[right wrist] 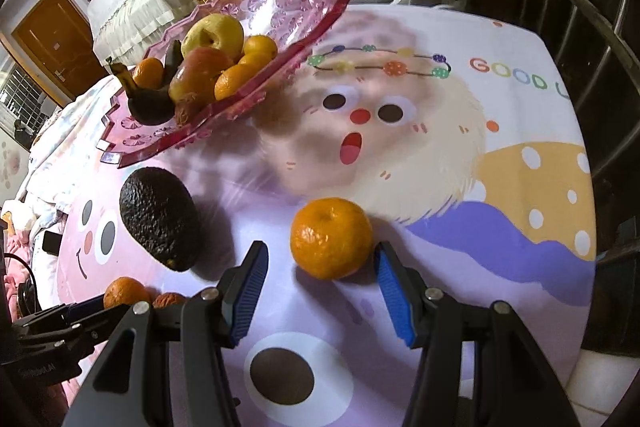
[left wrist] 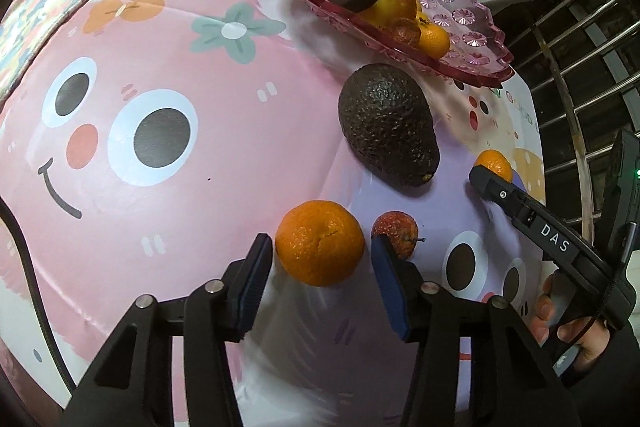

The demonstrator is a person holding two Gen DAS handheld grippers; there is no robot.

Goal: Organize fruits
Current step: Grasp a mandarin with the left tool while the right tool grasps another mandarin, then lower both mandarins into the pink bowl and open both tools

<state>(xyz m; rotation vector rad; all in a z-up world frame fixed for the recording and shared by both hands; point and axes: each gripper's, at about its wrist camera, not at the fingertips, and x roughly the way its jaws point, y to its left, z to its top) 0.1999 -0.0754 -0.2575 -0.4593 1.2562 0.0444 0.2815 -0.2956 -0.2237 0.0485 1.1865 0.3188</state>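
Both grippers, left gripper (left wrist: 322,247) and right gripper (right wrist: 318,263), stand with jaws apart, each straddling a mandarin on the tablecloth (left wrist: 160,155).

Close squarely across each fruit's middle, then lift toward the pink dish (left wrist: 476,39). Beside lie the dark pebbled avocado (left wrist: 388,129), left mandarin (left wrist: 320,243), right mandarin (right wrist: 331,238), and what may be a small reddish lychee (left wrist: 396,233).

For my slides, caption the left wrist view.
Left gripper open around a tangerine on the tablecloth, avocado and fruit tray beyond.
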